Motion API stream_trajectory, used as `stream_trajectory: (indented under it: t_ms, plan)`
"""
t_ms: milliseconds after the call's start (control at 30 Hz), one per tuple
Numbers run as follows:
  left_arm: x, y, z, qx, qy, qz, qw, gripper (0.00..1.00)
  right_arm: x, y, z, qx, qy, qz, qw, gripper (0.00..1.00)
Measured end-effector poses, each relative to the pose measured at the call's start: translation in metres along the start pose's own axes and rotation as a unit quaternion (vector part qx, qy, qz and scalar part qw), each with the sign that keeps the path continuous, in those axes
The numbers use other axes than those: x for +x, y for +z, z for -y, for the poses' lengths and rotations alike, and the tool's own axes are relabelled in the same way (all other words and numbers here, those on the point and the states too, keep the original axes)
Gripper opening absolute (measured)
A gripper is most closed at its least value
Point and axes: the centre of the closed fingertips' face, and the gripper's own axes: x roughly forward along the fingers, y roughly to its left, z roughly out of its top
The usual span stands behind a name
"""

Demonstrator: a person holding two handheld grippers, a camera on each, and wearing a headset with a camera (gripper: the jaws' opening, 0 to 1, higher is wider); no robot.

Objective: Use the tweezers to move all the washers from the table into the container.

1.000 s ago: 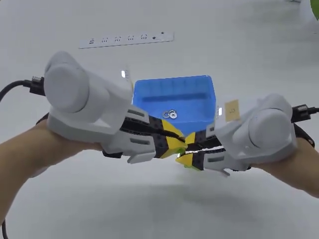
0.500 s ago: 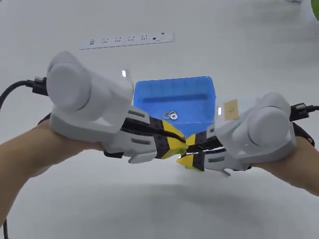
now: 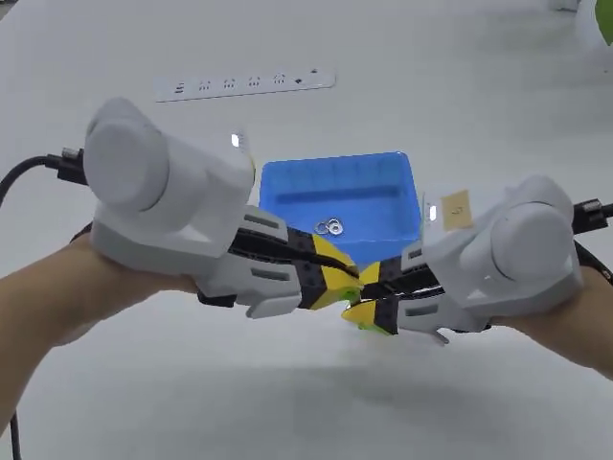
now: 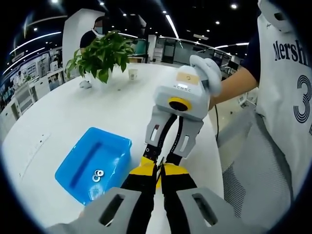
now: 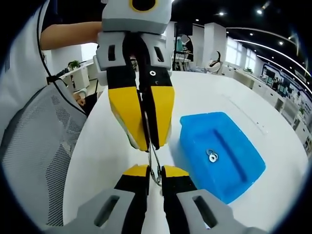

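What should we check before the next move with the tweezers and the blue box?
1. Tweezers held: ok. The left hand-held gripper has its jaws closed on them.
2. Right hand-held gripper grip: cannot tell. The tweezers' end sits between its jaws.
3. Container open side up and close by: ok. It sits just beyond the gripper tips.
4. Washers inside the container: ok. A few lie on its floor.
5. Washers left on the table: cannot tell. The grippers hide part of it.
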Motion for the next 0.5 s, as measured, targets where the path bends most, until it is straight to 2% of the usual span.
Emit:
stream_trajectory:
  t_ms: [500]
  plan:
    - [-0.027,0.019,0.005,0.016,0.020,0.010,0.9996,0.07,-0.010,0.033,-0.002,-0.029,-0.007,0.012,0.9995,0.10]
